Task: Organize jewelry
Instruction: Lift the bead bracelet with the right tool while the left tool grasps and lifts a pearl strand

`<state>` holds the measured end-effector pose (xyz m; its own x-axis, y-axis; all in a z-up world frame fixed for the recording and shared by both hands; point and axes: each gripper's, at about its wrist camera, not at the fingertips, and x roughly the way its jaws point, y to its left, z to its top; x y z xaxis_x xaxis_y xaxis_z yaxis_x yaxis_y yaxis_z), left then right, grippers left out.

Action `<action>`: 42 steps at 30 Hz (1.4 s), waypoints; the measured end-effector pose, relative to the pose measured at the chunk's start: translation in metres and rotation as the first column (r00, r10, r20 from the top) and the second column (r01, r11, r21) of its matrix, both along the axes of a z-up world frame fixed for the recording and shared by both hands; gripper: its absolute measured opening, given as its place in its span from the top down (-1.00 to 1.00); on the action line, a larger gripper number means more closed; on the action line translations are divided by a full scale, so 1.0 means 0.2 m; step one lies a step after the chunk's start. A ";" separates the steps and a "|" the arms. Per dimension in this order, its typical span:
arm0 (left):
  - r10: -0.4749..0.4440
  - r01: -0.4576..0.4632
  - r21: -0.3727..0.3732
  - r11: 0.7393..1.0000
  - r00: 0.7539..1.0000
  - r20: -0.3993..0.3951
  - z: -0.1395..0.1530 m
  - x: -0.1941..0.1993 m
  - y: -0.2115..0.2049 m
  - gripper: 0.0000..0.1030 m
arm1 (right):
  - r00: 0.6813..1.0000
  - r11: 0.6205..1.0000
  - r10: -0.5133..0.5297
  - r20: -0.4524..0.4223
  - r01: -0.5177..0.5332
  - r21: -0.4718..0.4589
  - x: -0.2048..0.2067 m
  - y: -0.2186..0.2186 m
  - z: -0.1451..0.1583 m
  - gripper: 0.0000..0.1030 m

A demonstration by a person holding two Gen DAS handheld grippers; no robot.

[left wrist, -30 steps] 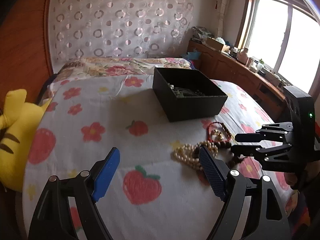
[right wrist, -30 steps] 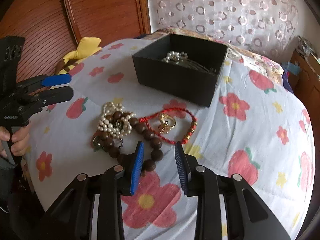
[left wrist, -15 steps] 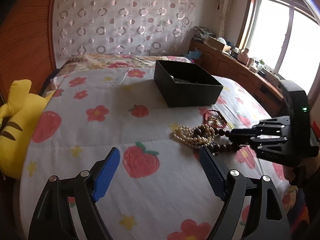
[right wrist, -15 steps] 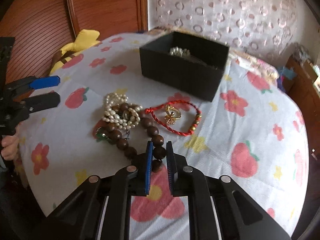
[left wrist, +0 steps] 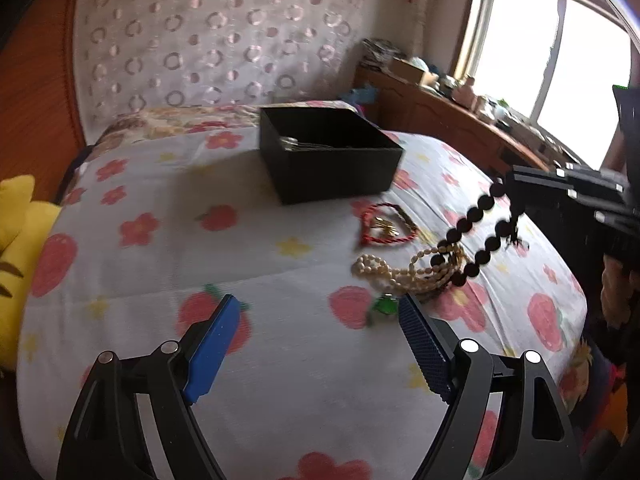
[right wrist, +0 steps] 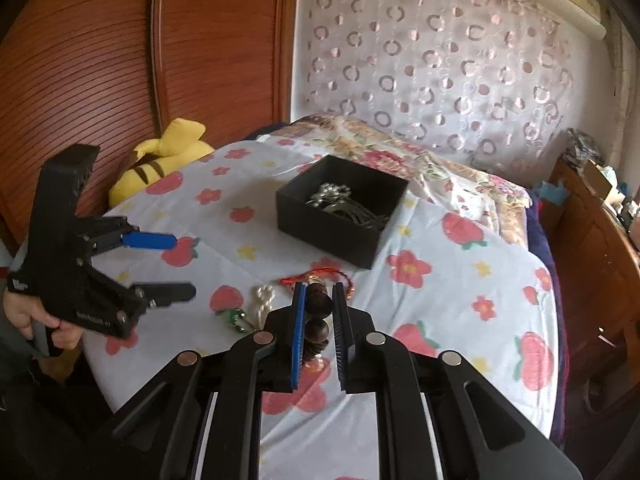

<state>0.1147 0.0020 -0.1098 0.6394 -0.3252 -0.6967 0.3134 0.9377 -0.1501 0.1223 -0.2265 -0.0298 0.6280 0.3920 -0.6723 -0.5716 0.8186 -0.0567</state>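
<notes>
My right gripper (right wrist: 318, 300) is shut on a dark wooden bead bracelet (right wrist: 319, 303) and holds it above the bed; its loop (left wrist: 478, 236) hangs from the gripper (left wrist: 516, 196) in the left wrist view. A pearl necklace (left wrist: 394, 272), a red cord bracelet (left wrist: 386, 226) with a gold charm and a small green piece (left wrist: 385, 305) lie on the bedspread. An open black box (right wrist: 342, 210) with pearls and chains stands behind them. My left gripper (left wrist: 316, 340) is open and empty, near the pearls.
A yellow plush toy (right wrist: 160, 160) lies at the bed's left edge by a wooden headboard. A wooden dresser (left wrist: 460, 120) with clutter runs under the window. The flowered bedspread (left wrist: 200, 248) covers the bed.
My right gripper closed on the wooden bead bracelet and lifted it off the pile. The left gripper moved a little closer to the jewelry.
</notes>
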 end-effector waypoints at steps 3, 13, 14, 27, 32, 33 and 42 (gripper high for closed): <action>-0.053 0.053 0.005 0.999 0.999 -0.013 -0.01 0.04 -0.08 -0.52 | 1.000 1.000 -0.012 -0.009 0.012 -0.011 0.02 -0.03 -0.02 0.71; -0.165 0.169 0.031 0.985 0.980 -0.110 -0.06 0.25 -0.30 0.17 | 0.998 0.998 -0.058 -0.037 0.058 -0.010 0.05 -0.11 -0.11 0.71; -0.171 0.177 0.040 0.983 0.977 -0.127 -0.07 0.27 -0.32 0.19 | 0.997 0.998 -0.065 -0.039 0.064 -0.007 0.05 -0.12 -0.12 0.71; -0.253 0.264 0.123 0.957 0.963 -0.092 -0.03 0.19 -0.45 0.93 | 0.994 0.996 -0.088 -0.063 0.088 0.004 0.07 -0.18 -0.20 0.71; -0.233 0.231 0.057 0.971 0.972 0.026 0.20 0.13 -0.39 0.93 | 0.992 0.995 -0.098 -0.075 0.099 0.000 0.06 -0.21 -0.23 0.71; -0.228 0.226 0.048 0.973 0.973 0.045 0.25 0.11 -0.39 0.93 | 0.992 0.995 -0.099 -0.077 0.099 -0.002 0.06 -0.21 -0.24 0.71; -0.222 0.229 -0.007 0.973 0.948 0.227 0.71 0.02 -0.34 0.93 | 0.990 0.994 -0.107 -0.097 0.105 -0.019 0.05 -0.22 -0.30 0.71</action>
